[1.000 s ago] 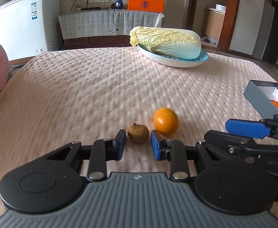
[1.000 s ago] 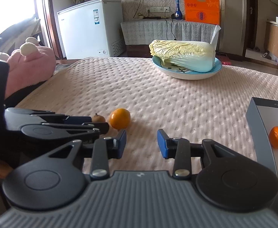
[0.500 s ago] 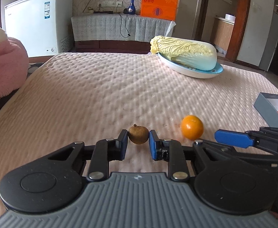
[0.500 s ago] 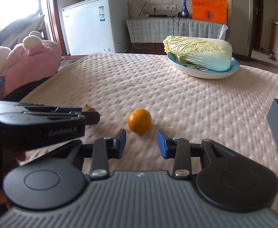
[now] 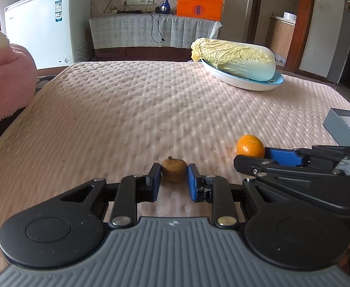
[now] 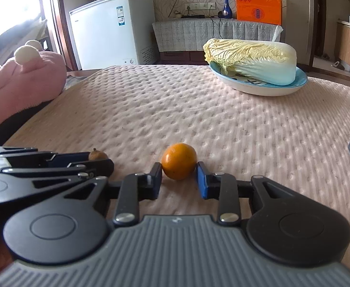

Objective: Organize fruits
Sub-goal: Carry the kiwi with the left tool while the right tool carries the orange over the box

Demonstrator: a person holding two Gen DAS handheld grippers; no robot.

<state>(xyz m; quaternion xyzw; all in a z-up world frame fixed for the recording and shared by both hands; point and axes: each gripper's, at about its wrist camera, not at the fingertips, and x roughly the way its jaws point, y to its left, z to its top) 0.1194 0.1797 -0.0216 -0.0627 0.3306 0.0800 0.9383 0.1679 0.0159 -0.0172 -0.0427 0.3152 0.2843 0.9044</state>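
Note:
A small brown fruit [image 5: 174,172] sits on the pink bedcover between the fingertips of my left gripper [image 5: 174,175], whose pads touch both its sides. An orange [image 6: 179,160] lies on the cover between the fingertips of my right gripper [image 6: 179,174], whose pads touch it on both sides. The orange also shows in the left wrist view [image 5: 250,146], with the right gripper's fingers [image 5: 282,156] at it. The brown fruit shows in the right wrist view [image 6: 97,154] behind the left gripper's fingers.
A grey box [image 5: 342,129] holding an orange fruit stands at the right edge. A blue-rimmed plate [image 6: 266,88] with a napa cabbage [image 6: 251,59] stands at the back right. A pink plush toy [image 6: 24,83] lies at the left edge.
The left gripper has closed in on the brown fruit. The right gripper has moved forward and left until the orange sits between its fingertips, and has narrowed on it.

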